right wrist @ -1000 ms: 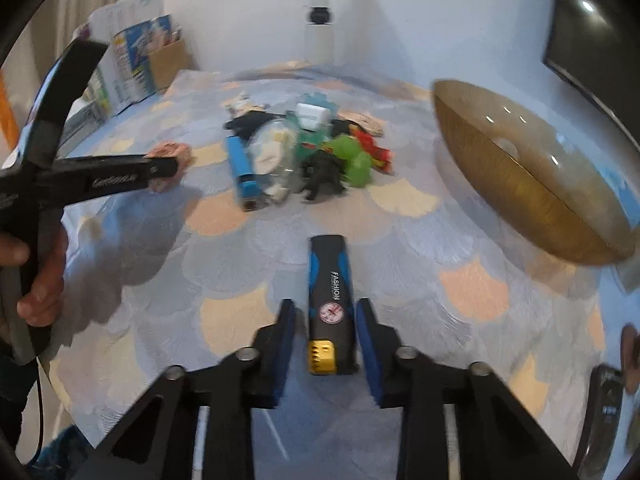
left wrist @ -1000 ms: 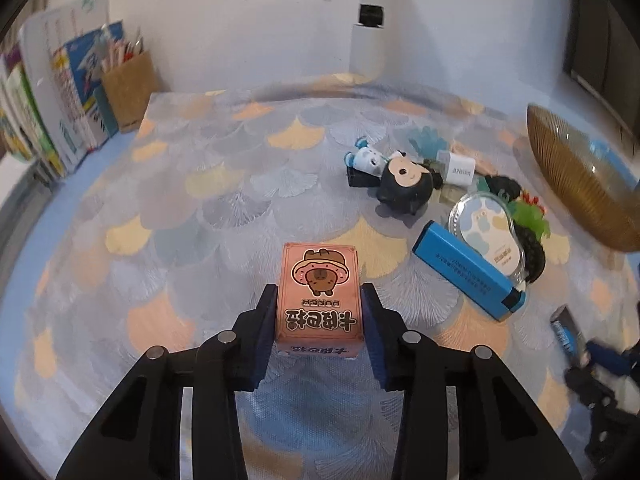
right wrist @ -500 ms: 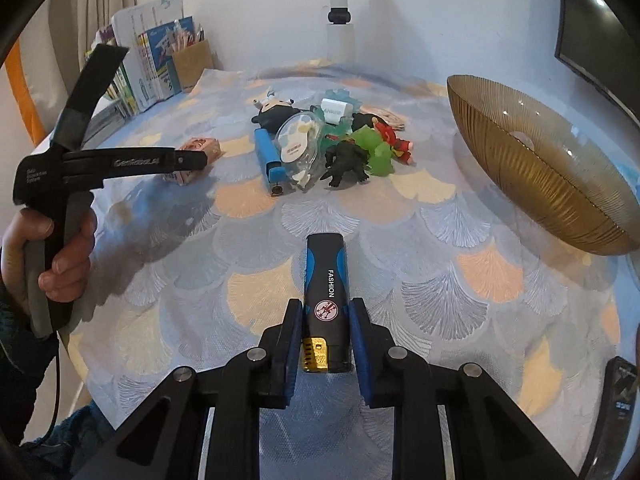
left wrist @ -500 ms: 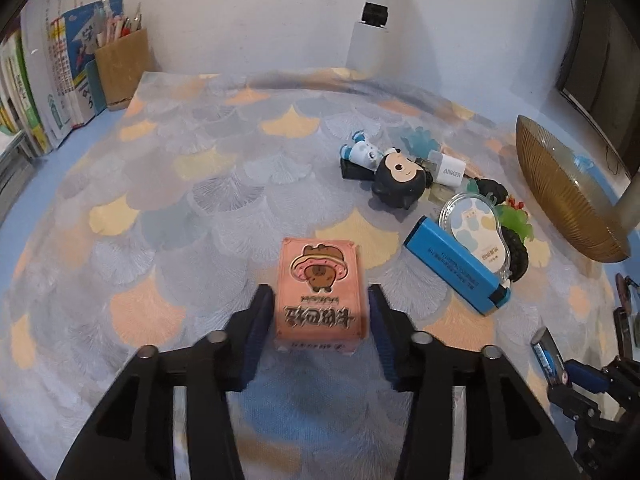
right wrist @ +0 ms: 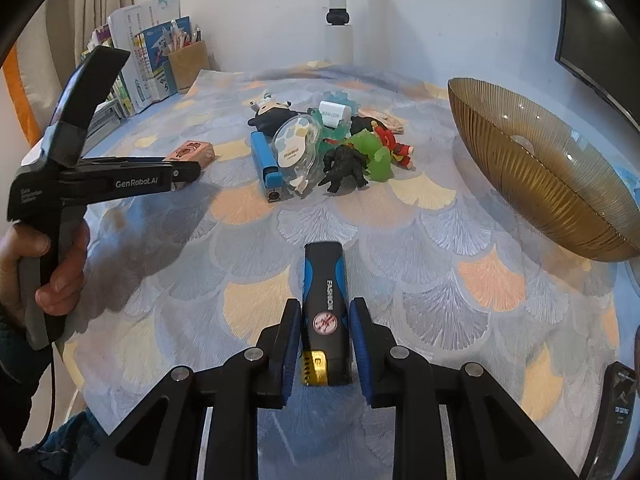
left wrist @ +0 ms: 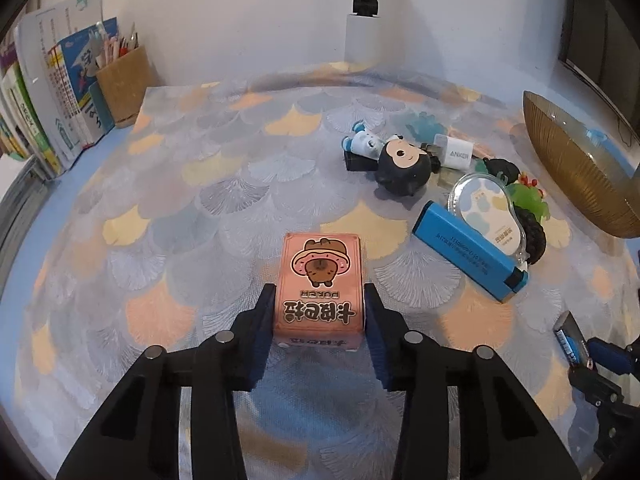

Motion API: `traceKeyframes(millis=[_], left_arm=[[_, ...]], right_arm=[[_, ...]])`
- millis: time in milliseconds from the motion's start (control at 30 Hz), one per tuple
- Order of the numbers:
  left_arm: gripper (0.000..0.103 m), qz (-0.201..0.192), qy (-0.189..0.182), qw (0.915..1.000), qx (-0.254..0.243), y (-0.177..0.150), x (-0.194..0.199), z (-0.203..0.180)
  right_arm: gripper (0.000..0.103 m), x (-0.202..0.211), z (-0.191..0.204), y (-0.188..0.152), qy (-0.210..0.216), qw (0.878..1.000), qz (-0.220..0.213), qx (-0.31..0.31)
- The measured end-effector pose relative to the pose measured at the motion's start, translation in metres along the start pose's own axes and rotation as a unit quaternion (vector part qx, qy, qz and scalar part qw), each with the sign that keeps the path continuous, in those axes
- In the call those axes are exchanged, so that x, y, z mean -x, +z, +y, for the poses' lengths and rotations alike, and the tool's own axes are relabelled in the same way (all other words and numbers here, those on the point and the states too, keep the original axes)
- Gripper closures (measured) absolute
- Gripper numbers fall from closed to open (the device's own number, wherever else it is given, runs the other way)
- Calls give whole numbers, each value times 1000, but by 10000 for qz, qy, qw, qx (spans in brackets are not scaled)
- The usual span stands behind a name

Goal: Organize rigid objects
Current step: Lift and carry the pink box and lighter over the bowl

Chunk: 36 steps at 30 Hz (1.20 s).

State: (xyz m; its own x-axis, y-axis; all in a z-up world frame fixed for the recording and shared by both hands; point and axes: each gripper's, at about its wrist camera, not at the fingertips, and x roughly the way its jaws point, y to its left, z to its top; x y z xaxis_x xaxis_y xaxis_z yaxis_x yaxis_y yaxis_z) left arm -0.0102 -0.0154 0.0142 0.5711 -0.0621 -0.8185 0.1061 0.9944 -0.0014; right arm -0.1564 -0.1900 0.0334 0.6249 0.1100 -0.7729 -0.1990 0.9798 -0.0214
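Nearest, from the right wrist: right gripper [right wrist: 324, 336] with jaws drawn almost fully together, pads tight on both flanks of the black-and-blue stick [right wrist: 326, 280], gold end toward the camera. A second ago, jaws apart on either side of it; grip now made. Reads "FASHION" along the stick, above a round red-and-white badge. Lies short of the gold bowl [right wrist: 560, 200] and to its left, over the tabletop [right wrist: 440, 280]; lifted or not, cannot tell.

Next, from the left wrist: left gripper [left wrist: 319, 312] with jaws closing on the pink card box [left wrist: 320, 276], box between them, pads meeting its sides. Half a second ago, a clear gap at each side. Sits well apart from the bowl, beyond the toy pile. Reads "POKER" upside down under a cartoon animal, with larger characters below it. Reads "GenRobot.AI" on this gripper's flank in the right wrist view.

Judging by this, both pickups about secured, carrying to the bowl probably the next step.

Farther, between box and bowl: blue case [left wrist: 464, 252] with print too small to read, and a white charger [left wrist: 456, 154] marked "ANKER".
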Motion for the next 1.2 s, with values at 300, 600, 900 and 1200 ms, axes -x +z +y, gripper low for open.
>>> traceKeyframes(millis=[300,600,900,1200], left_arm=[[66,-267,-110,9995,120,3,20,-6],[66,-591,-288,9978,-92,22,44,-30],[66,-1440,-1075,9813,-693,112,103,-121],[66,-847,-1675,9748,-1204,114,62,-223]], right_arm=[[80,7,5,-3,362,9992,-145,70],[80,42,-15,4,288,9975,-606,-200],[80,132,-110,53,-919,9811,-1578,-635],[81,124,-187,67,-1384,9752,-1191,-1251]])
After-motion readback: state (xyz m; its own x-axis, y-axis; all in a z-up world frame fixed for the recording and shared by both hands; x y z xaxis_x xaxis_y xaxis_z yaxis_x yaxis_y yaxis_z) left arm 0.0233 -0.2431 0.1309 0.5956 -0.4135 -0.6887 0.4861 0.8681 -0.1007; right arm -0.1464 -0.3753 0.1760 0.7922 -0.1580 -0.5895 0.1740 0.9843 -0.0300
